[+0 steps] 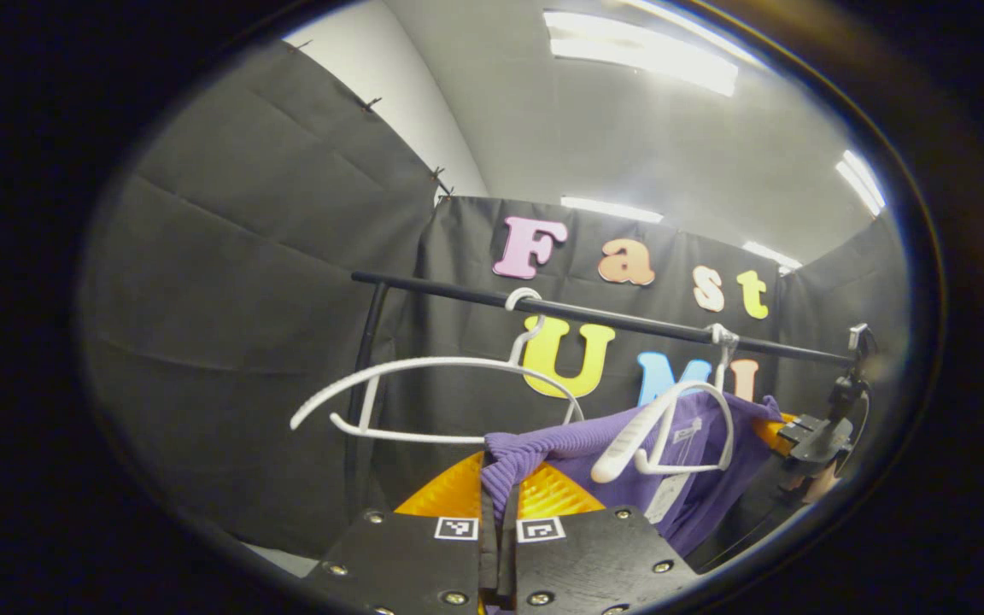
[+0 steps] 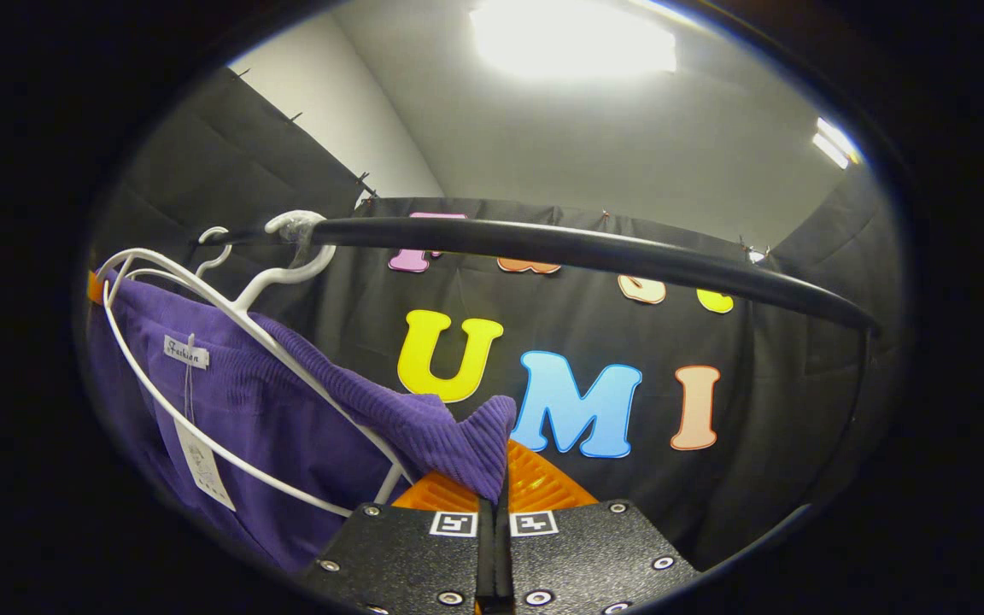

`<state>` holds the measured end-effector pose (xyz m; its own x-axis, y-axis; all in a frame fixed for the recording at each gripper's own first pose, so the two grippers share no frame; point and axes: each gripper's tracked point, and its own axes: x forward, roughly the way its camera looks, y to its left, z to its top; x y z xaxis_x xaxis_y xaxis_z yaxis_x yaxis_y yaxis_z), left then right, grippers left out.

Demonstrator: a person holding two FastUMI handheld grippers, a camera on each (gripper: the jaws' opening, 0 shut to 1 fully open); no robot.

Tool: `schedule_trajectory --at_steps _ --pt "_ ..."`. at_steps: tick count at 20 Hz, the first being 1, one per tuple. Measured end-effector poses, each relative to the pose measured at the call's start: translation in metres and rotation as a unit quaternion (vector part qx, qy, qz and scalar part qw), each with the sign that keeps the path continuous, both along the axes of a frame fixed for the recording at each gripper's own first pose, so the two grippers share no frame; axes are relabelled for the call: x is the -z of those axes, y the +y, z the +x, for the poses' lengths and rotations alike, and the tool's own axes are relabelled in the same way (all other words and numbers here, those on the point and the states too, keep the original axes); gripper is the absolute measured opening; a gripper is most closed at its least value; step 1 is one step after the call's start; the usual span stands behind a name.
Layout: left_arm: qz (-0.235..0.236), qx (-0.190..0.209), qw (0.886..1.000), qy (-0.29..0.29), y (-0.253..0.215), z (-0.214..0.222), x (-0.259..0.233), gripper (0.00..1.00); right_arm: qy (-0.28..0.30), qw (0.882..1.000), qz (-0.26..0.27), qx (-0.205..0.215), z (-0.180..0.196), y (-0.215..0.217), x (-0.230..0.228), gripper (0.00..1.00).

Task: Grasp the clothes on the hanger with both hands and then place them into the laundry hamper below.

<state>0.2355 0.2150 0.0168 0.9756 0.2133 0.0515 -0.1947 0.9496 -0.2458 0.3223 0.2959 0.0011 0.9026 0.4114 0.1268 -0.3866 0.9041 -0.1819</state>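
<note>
Under the black rail (image 2: 594,249), the purple garment (image 2: 287,401) is hanging on a white hanger (image 2: 202,299). Both grippers are clamping its ribbed edges, left gripper (image 1: 499,500) and right gripper (image 2: 494,487) each pinching one end, probably so the cloth is lifting evenly off toward the hamper.

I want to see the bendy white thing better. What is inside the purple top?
A white hanger sits inside the purple top, hooked on the black rail. The hanger's outer end is covered by the cloth. Each gripper pinches a ribbed edge.
</note>
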Motion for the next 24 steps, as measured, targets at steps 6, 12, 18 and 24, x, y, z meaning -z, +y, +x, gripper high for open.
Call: schedule_trajectory --at_steps 6,12,18,24 --pt "-0.017 0.01 1.0 0.02 -0.027 0.015 0.025 0.01 0.027 1.0 0.004 0.011 0.017 -0.016 0.021 0.0" --pt "-0.02 0.012 0.999 0.038 -0.049 0.027 0.039 0.01 0.04 0.999 -0.004 0.019 0.036 -0.034 0.041 0.0" --pt "-0.023 0.008 0.998 0.061 -0.074 0.035 0.052 0.01 0.064 0.998 -0.013 0.021 0.054 -0.054 0.068 0.0" --pt "-0.013 0.001 0.996 0.092 -0.109 0.038 0.068 0.01 0.089 0.996 -0.02 0.019 0.068 -0.08 0.096 0.0"
